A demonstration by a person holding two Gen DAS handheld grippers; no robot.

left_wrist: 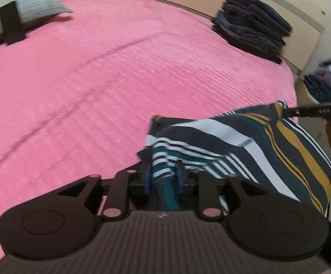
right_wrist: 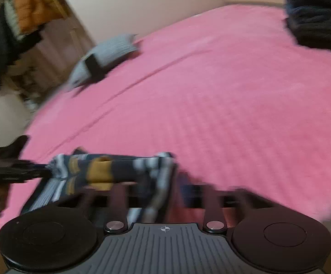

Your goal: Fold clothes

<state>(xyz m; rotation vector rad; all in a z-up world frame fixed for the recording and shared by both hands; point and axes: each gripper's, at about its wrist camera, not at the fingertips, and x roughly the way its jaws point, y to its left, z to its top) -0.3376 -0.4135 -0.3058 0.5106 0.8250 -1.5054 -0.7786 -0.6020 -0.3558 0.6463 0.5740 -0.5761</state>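
A striped garment (left_wrist: 245, 141) in navy, white, teal and mustard hangs stretched between my two grippers above the near edge of the pink bed (left_wrist: 96, 80). My left gripper (left_wrist: 163, 173) is shut on one bunched corner of it. My right gripper (right_wrist: 165, 182) is shut on the other end; it shows in the left wrist view (left_wrist: 288, 110) at the right, pinching the cloth's far corner. The garment (right_wrist: 101, 171) runs left from my right gripper to the left gripper (right_wrist: 46, 171) in the blurred right wrist view.
A stack of folded dark clothes (left_wrist: 254, 25) sits at the bed's far right by the headboard. A grey folded item with a black band (left_wrist: 17, 20) lies at the far left. Shelves with clothes (right_wrist: 17, 34) stand beyond the bed.
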